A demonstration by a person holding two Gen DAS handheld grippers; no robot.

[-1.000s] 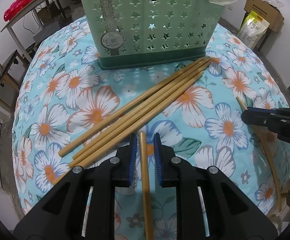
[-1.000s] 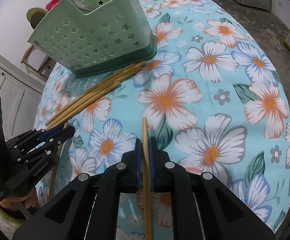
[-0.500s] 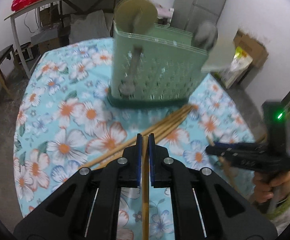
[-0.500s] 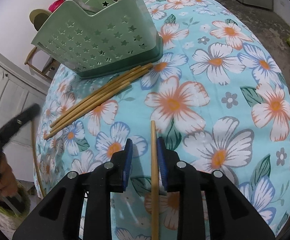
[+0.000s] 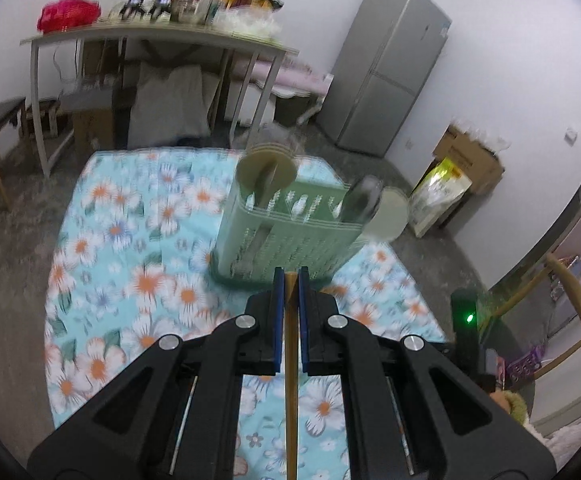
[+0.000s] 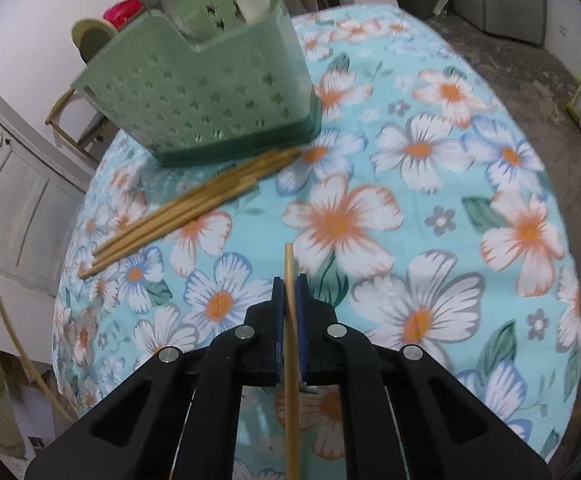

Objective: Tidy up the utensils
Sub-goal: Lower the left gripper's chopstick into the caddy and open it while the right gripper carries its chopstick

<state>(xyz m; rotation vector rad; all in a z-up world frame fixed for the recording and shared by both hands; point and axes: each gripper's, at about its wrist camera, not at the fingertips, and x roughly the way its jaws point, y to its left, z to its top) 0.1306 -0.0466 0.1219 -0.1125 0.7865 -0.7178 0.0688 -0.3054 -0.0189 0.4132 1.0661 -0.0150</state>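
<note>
Left gripper (image 5: pixel 289 280) clamped on a single wooden chopstick (image 5: pixel 290 368), blue pads pressed against it on both sides, lifted above the floral tablecloth (image 5: pixel 130 280) and angled downward. Just beyond its fingertips, a green utensil caddy (image 5: pixel 290 236) with star-shaped holes, standing upright and already holding a round flat utensil, a metal spoon and a pale one. Farther beyond, blurred, a cluttered side table (image 5: pixel 154 36) and a grey refrigerator (image 5: pixel 386 80). Right gripper (image 6: pixel 289 288) closing on a second chopstick (image 6: pixel 290 320), blue pads pressing it, tip poking out a little past the jaws, low over the cloth. Ahead and to its left, a bundle of loose chopsticks (image 6: pixel 194 204) lying flat on the cloth, far ends touching or nearly touching the caddy's base. Same caddy behind them, ahead-left of the right gripper. At the far left edge of the right view, the chopstick from the left gripper hanging down as a long curved line.
</note>
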